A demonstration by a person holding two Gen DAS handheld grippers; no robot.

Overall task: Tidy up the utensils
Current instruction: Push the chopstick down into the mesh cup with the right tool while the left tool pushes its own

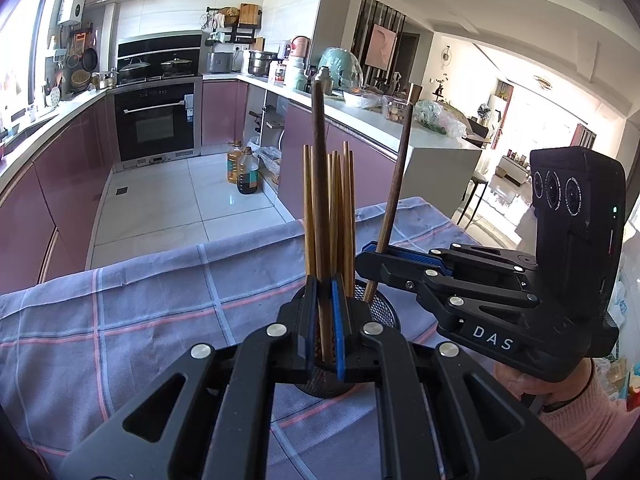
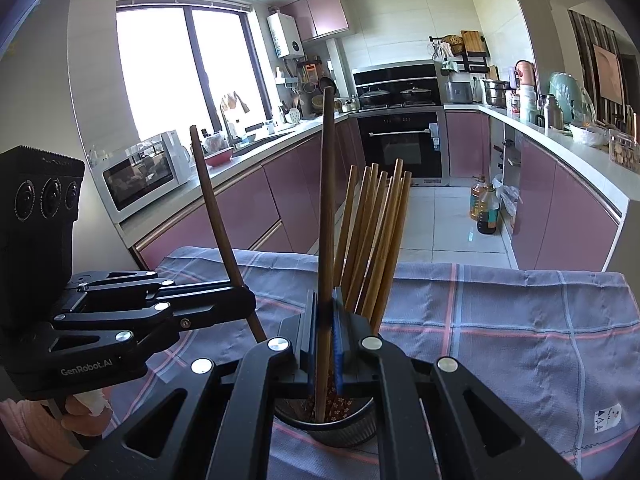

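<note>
A black mesh holder (image 1: 385, 312) (image 2: 344, 430) stands on the checked cloth and holds several light bamboo chopsticks (image 1: 340, 208) (image 2: 376, 240) upright. My left gripper (image 1: 325, 300) (image 2: 246, 300) is shut on a dark brown chopstick (image 1: 320, 184) (image 2: 216, 216), whose lower end reaches into the holder. My right gripper (image 1: 374, 258) (image 2: 325, 312) is shut on a second dark chopstick (image 1: 396, 184) (image 2: 326, 220), tip down inside the holder. The two grippers meet over the holder from opposite sides, close together.
The blue-grey checked cloth (image 1: 160, 304) (image 2: 500, 340) covers the table, whose far edge drops to the tiled kitchen floor. Oil bottles (image 1: 242, 170) stand on the floor by pink cabinets. A hand in a pink sleeve (image 1: 576, 412) holds the right gripper.
</note>
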